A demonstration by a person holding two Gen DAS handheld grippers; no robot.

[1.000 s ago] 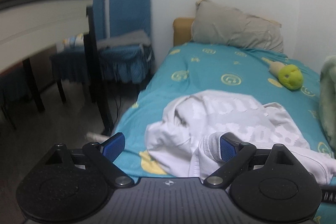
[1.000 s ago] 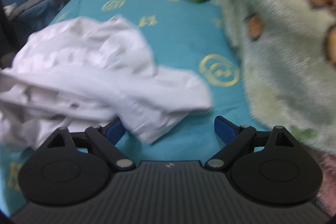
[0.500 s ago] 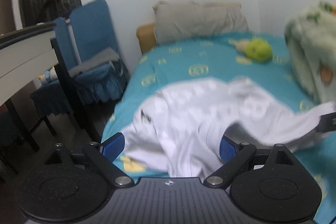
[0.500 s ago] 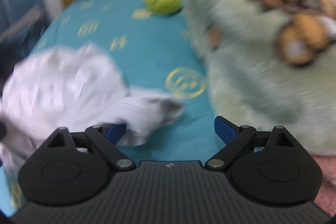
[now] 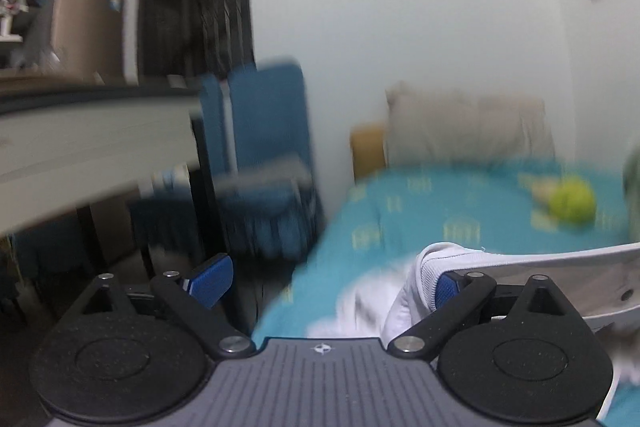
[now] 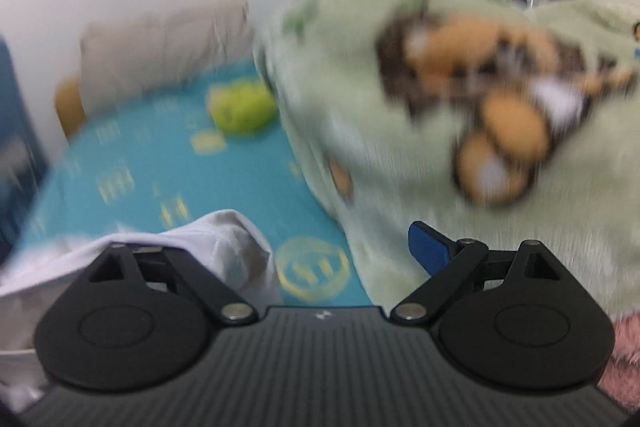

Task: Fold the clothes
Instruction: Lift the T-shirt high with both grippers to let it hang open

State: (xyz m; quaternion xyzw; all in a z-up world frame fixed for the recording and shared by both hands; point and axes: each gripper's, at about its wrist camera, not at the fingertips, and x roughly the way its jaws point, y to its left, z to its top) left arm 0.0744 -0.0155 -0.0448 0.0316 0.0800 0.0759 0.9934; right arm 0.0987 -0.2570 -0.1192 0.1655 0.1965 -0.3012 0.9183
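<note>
A white garment (image 5: 520, 279) hangs over the teal bed sheet (image 5: 452, 211). In the left wrist view its ribbed edge is draped over my right finger (image 5: 446, 289). My left gripper (image 5: 324, 281) is open, its jaws wide apart. In the right wrist view the same white garment (image 6: 224, 247) lies over the left finger, which is hidden under it. My right gripper (image 6: 304, 251) is open too, with only the blue right finger (image 6: 428, 247) showing. Both views are blurred by motion.
A green fleece blanket (image 6: 460, 131) with a bear print is piled on the bed's right side. A green plush toy (image 5: 570, 201) and a grey pillow (image 5: 464, 127) lie at the head. A blue chair (image 5: 264, 155) and a white table (image 5: 80, 147) stand left of the bed.
Both grippers have risen and tilted upward, lifting the white garment's edges off the bed. The views have swung toward the wall and the blanket.
</note>
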